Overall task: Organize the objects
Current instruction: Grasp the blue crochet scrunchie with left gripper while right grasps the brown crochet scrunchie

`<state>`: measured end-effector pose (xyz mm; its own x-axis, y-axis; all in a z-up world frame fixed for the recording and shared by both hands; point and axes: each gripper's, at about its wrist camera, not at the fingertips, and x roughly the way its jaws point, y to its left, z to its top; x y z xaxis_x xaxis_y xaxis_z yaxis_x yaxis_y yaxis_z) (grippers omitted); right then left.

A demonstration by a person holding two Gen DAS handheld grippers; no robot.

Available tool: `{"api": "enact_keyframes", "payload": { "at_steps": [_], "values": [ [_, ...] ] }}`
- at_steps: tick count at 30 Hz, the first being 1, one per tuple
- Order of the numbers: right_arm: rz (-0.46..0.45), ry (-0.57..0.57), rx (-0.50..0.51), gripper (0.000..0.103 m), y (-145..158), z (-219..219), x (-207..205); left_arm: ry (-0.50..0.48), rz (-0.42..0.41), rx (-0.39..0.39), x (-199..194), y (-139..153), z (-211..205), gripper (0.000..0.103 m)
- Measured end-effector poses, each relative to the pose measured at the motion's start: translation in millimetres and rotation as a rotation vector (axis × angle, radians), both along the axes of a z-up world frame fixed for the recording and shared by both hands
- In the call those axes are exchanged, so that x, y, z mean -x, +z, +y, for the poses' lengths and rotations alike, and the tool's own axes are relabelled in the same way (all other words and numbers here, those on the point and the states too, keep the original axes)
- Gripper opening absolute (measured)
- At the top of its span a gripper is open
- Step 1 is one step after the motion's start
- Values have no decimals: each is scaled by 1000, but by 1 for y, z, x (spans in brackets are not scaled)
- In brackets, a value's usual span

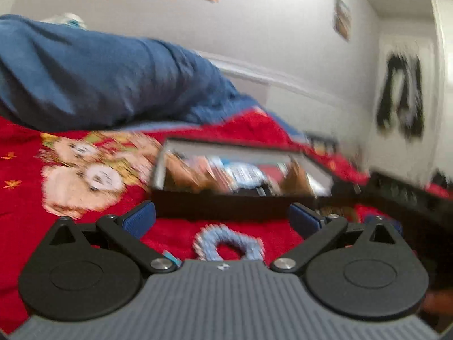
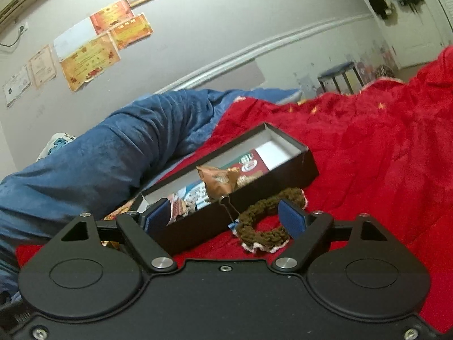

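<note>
A: Left wrist view first: what does it show?

B: It's blurred. The left hand-held gripper (image 1: 222, 215) is spread wide, nothing between its blue pads (image 1: 140, 218). A pale blue scrunchie (image 1: 228, 242) lies on the red blanket (image 1: 85, 226) just below the gap, near the black box (image 1: 226, 201).

A: And the right wrist view?

B: The right hand-held gripper (image 2: 226, 218) is also wide and empty. A brown scrunchie (image 2: 266, 223) lies on the red blanket (image 2: 382, 170), touching the near wall of the black box (image 2: 283, 181), beside a binder clip (image 2: 230, 212) on that wall.

A: What's inside the box?

B: Snack packets (image 2: 218, 181), at least 1 brown. A blue blanket (image 2: 113, 147) is bunched behind.
</note>
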<state>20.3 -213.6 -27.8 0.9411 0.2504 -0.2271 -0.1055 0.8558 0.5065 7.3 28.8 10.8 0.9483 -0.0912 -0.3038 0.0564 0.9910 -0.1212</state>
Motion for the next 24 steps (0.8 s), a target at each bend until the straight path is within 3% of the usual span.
{"api": "enact_keyframes", "payload": {
  "at_steps": [5,10,16,18,21,23,24],
  "values": [
    [74,-66,9,82,-4,-1,-7,-196,11,-58,-7,-3,-11,103],
    [134,-104,5,81,-6,-3,-14,-190,162,-77,-28,-11,-12,101],
    [188,-111,52,85,-7,6,-31,-217,269,-82,-42,-21,-10,94],
    [203,-119,78,85,-6,10,-34,-234,266,-74,-42,-21,-9,91],
    [223,-122,117,86,-7,18,-39,-248,249,-82,-40,-22,-10,72],
    [237,-121,138,86,-6,22,-41,-248,246,-79,-39,-21,-10,53],
    [239,-121,143,85,-6,22,-40,-257,245,-71,-38,-21,-9,49]
  ]
}}
